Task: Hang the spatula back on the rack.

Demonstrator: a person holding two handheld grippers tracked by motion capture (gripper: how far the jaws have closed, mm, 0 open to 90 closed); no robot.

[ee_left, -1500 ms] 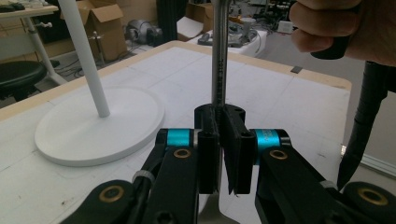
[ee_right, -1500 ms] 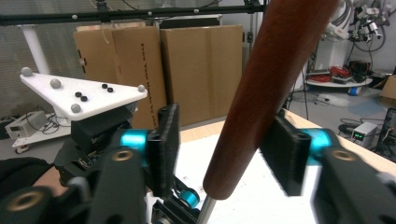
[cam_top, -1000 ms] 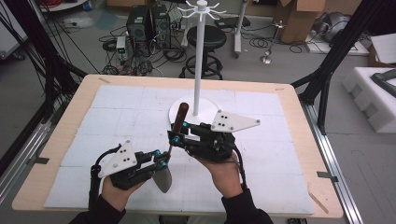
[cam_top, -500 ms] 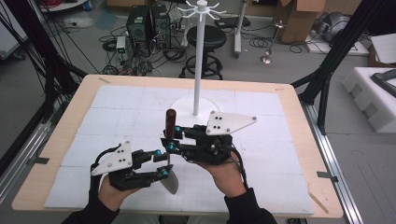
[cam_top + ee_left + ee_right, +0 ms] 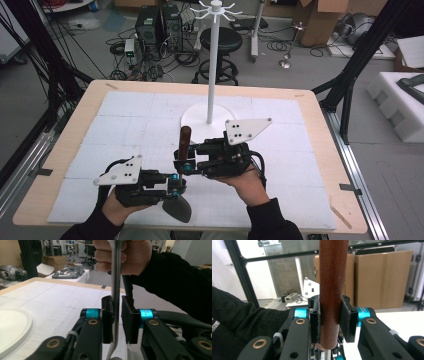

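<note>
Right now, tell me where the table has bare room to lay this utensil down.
The white mat is bare at the far left, beside the stand's round base, and at the near right, beyond the right gripper. The near centre is crowded: the left gripper and right gripper both hold the wooden-handled utensil there.

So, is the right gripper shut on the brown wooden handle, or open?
Shut. In the right gripper view both black pads press the sides of the brown wooden handle; the right gripper holds it upright above the table.
</note>
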